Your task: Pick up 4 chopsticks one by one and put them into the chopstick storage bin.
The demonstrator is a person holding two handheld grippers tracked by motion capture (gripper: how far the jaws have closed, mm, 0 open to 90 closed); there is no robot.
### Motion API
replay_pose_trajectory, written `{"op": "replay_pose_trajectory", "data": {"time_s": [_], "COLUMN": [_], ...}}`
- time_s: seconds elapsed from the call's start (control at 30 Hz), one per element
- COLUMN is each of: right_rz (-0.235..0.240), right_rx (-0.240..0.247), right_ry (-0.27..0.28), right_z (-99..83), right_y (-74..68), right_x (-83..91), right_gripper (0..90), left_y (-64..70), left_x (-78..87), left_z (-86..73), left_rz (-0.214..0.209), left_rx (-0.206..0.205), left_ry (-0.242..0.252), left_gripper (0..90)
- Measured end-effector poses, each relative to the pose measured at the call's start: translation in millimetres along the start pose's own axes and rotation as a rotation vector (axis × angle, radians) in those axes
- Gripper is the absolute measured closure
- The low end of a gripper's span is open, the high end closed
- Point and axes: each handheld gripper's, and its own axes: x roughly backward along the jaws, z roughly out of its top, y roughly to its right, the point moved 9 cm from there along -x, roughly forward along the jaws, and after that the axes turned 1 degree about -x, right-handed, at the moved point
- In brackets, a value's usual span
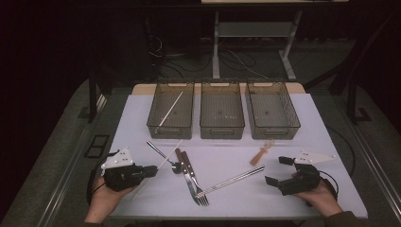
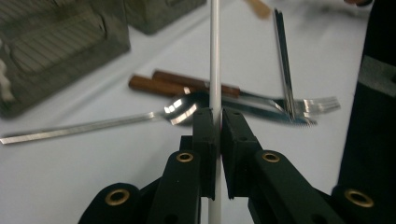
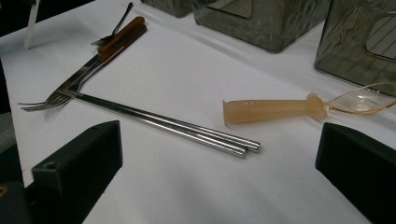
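On the worktop, left gripper pinches 1 white chopstick.
Light, stiff, slick; grip mid-length is a safer hold. Right gripper spread wide, empty.

No text can be read for certain. The orange handle, lying near right on the table, bears small raised letters, too blurred to make out.
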Motion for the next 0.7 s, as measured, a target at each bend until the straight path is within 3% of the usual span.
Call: {"op": "replay_pose_trajectory", "data": {"time_s": [0.17, 0.33, 0.7], "right_rz": [0.001, 0.001, 0.002], "right_rx": [-0.001, 0.0, 0.0], "right_ry": [0.001, 0.002, 0.005], "right_z": [0.0, 0.2, 0.6], "right_y": [0.2, 0.1, 0.0], "right_x": [0.1, 0.2, 0.5], "right_gripper": [0.5, 0.5, 0.5], "left_y": [-5.0, -10.1, -29.0], "left_x": [-7.5, -18.8, -25.5], "left_z": [24.3, 38.0, 60.2], "left_rz": [0.011, 0.013, 0.079], "left_rx": [-0.011, -0.012, 0.043], "left_ry": [0.04, 0.046, 0.077], "left_gripper": [84.5, 84.7, 84.8]}}
